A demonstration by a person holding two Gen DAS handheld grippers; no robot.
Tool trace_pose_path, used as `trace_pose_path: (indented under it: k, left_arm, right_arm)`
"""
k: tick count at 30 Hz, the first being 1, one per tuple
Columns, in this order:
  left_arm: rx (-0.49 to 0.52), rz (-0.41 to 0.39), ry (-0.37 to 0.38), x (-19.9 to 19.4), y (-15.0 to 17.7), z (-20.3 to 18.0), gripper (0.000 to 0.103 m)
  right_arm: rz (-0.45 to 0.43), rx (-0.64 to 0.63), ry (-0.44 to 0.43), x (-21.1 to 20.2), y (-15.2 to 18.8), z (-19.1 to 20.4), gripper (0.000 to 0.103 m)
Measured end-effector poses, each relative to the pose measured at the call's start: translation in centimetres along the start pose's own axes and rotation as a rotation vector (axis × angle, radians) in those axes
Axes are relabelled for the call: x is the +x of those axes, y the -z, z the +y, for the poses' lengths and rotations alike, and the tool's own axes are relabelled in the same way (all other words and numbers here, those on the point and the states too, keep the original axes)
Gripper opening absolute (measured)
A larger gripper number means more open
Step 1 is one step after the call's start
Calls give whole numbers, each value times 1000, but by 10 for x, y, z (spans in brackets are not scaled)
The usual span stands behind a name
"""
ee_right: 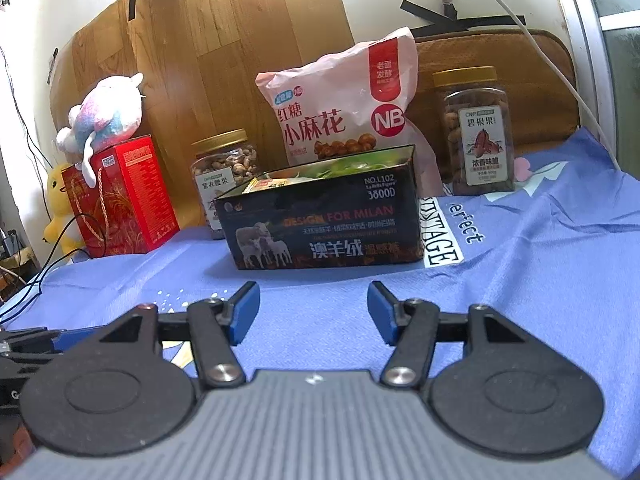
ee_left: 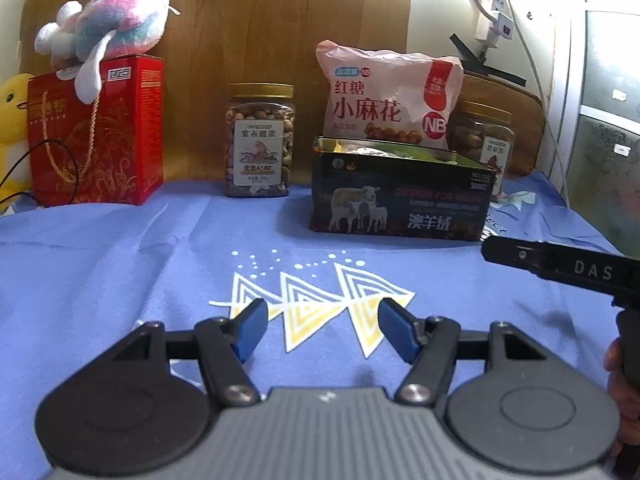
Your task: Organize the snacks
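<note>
Both the left gripper (ee_left: 320, 330) and the right gripper (ee_right: 312, 312) stand open and hold nothing. Ahead of them stand one black box (ee_right: 324, 226), one pink snack bag (ee_right: 344, 108) behind it, and two jars (ee_left: 260, 140) (ee_right: 478, 132) flanking it.

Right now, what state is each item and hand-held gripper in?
Left hand-held gripper: open, empty.
Right hand-held gripper: open, empty.
Black box: lidless, packets inside.
Pink snack bag: sealed, upright behind box.
Cashew jar: lidded, upright.
Pecan jar: lidded, upright.
Red gift box: closed, plush toy on top.
</note>
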State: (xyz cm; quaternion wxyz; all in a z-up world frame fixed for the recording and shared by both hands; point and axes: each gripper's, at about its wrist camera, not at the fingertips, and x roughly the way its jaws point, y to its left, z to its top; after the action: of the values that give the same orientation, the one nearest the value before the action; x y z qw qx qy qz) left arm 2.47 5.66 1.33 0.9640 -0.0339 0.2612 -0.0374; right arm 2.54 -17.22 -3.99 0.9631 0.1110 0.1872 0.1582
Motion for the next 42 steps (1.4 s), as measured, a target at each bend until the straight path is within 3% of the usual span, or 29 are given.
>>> trace_pose_path:
  k: [2, 5, 17, 35, 38, 42]
  left_arm:
    - [-4, 3, -25, 1, 0, 0, 66]
    - [-13, 13, -64, 2, -1, 0, 80]
    - [50, 66, -155, 8, 1, -11, 80]
    - [81, 99, -222, 12, 4, -17, 82]
    - [77, 104, -229, 13, 3, -16, 84]
    - [77, 98, -237, 11, 3, -17, 93]
  right_arm:
    - [0, -1, 0, 0, 0, 0, 63]
    - [3, -3, 5, 0, 0, 1, 63]
    - [-28, 20, 20, -34, 17, 4, 64]
    - [-61, 34, -4, -41, 20, 3, 67]
    - [-62, 34, -3, -42, 20, 3, 71]
    - [-65, 35, -5, -42, 19, 3, 71]
